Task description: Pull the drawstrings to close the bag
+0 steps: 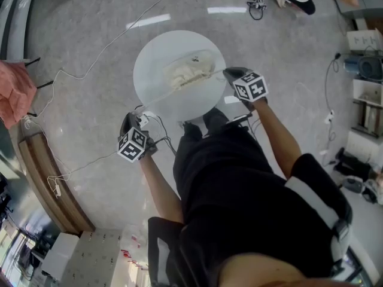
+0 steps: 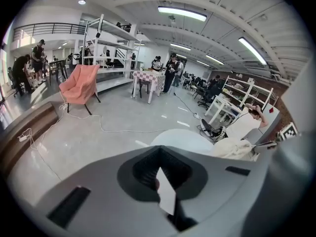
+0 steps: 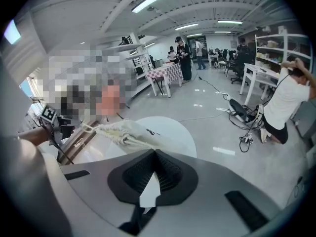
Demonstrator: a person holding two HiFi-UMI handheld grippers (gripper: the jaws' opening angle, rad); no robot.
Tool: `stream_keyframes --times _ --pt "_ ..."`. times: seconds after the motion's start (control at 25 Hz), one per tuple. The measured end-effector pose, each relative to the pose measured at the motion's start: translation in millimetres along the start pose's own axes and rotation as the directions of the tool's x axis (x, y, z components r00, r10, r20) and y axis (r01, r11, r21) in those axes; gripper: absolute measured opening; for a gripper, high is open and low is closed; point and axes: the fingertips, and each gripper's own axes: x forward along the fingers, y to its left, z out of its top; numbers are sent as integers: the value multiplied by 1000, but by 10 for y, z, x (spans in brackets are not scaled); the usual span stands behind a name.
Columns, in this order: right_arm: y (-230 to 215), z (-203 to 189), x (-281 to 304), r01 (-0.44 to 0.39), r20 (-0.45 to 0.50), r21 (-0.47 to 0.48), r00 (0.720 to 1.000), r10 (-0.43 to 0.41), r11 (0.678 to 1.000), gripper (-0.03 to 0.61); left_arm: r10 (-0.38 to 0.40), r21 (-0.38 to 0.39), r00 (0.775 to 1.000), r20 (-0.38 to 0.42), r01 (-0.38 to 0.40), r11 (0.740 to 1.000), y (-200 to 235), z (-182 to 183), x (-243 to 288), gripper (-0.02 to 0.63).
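Observation:
A cream drawstring bag (image 1: 190,70) lies on the round white table (image 1: 152,55), its mouth gathered into pleats. My right gripper (image 1: 228,72) is at the table's right edge, shut on a drawstring that runs taut from the bag's mouth. In the right gripper view the bag (image 3: 123,131) lies just beyond the shut jaws (image 3: 148,191), and cords lead to them. My left gripper (image 1: 140,118) is off the table's near-left edge, shut, with a thin cord running toward it from the bag. The left gripper view shows the bag (image 2: 237,148) at the right, and no cord can be made out at its jaws (image 2: 165,194).
A pink chair (image 1: 15,91) stands at the far left with a white cable (image 1: 78,76) trailing over the floor. A wooden step (image 1: 48,184) curves along the lower left. Shelves (image 1: 366,88) line the right wall. A person (image 3: 286,102) crouches on the floor beyond the table.

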Motion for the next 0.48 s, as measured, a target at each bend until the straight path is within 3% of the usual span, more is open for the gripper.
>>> stream_keyframes --times 0.28,0.48 --pt "-11 8 10 6 -3 17 1000 -6 1000 -3 18 -22 1000 -6 -18 1000 70 -10 10 0" --pt "80 -9 2 -8 5 26 1000 8 1000 -3 5 4 1000 -16 -5 1000 37 -55 -23 0"
